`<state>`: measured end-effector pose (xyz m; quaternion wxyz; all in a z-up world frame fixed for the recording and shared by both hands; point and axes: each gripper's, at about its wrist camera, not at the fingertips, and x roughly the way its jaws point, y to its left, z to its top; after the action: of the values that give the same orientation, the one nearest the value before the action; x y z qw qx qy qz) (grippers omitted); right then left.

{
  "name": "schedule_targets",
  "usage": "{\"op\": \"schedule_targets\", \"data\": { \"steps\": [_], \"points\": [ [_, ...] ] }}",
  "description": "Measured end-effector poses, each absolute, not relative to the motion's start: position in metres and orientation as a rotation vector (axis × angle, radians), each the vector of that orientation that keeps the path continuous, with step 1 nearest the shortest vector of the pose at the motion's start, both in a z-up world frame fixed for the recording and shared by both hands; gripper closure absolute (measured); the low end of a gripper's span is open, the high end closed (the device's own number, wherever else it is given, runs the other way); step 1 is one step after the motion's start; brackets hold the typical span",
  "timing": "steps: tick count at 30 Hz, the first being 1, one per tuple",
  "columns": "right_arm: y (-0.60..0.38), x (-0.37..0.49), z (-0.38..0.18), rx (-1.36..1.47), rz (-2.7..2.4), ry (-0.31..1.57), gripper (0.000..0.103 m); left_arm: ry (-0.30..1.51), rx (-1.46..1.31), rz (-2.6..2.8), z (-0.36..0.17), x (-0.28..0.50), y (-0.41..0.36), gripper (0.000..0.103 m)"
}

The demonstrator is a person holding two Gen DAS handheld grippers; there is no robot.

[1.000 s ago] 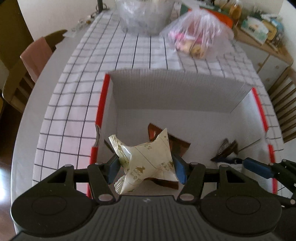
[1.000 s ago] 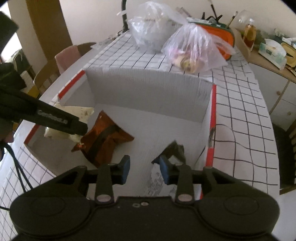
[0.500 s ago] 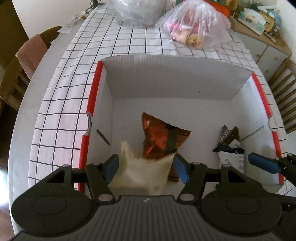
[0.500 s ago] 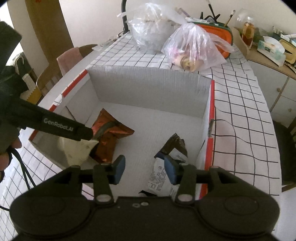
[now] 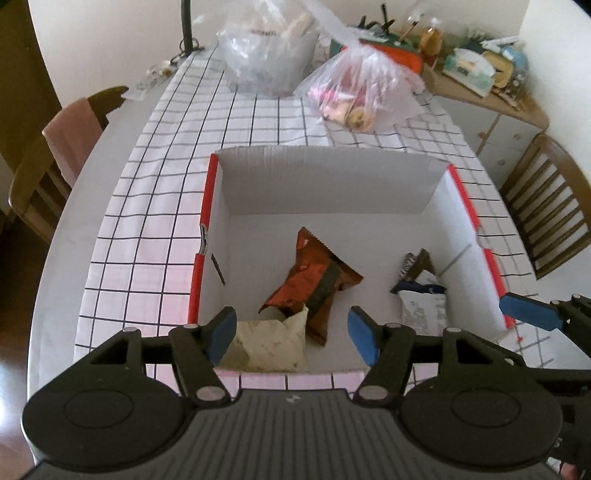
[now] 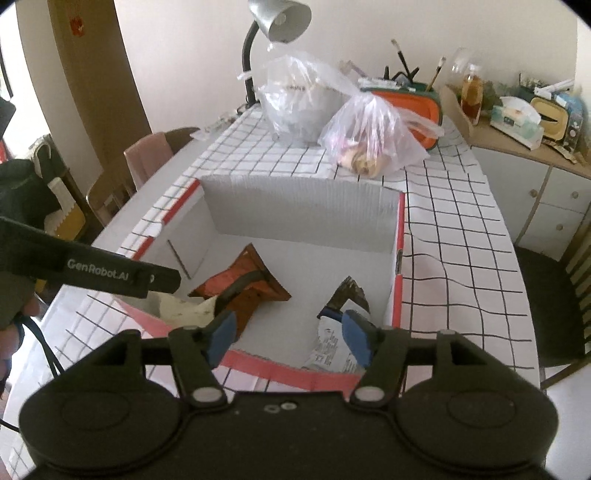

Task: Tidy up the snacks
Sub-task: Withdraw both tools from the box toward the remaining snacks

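Observation:
A white cardboard box with red edges stands on the checked tablecloth. Inside lie a cream snack packet at the near left, a red-brown packet in the middle and a dark-and-white packet at the right. My left gripper is open and empty above the box's near edge, over the cream packet. My right gripper is open and empty above the near right of the box, over the dark-and-white packet. The cream packet and red-brown packet show there too.
Two clear plastic bags stand behind the box. A desk lamp and an orange case are at the back. Chairs stand left and right. A cluttered sideboard is at the far right.
My left gripper opened and let go of the cream packet, which dropped into the box's near left corner. Both grippers have lifted and pulled back from the box.

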<state>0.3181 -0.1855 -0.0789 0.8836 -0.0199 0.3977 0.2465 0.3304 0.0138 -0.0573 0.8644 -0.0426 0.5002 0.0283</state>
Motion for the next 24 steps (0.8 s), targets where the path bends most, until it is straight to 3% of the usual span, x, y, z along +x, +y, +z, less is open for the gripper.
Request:
{"op": "schedule_targets", "data": {
  "steps": [17, 24],
  "points": [
    [-0.204, 0.231, -0.034, 0.035, 0.543, 0.708, 0.006, 0.915, -0.090, -0.017, -0.008, 0.232, 0.011, 0.027],
    [-0.210, 0.197, -0.042, 0.046, 0.530, 0.717, 0.000, 0.916, -0.111, -0.031, -0.014, 0.191, 0.018, 0.027]
  ]
}}
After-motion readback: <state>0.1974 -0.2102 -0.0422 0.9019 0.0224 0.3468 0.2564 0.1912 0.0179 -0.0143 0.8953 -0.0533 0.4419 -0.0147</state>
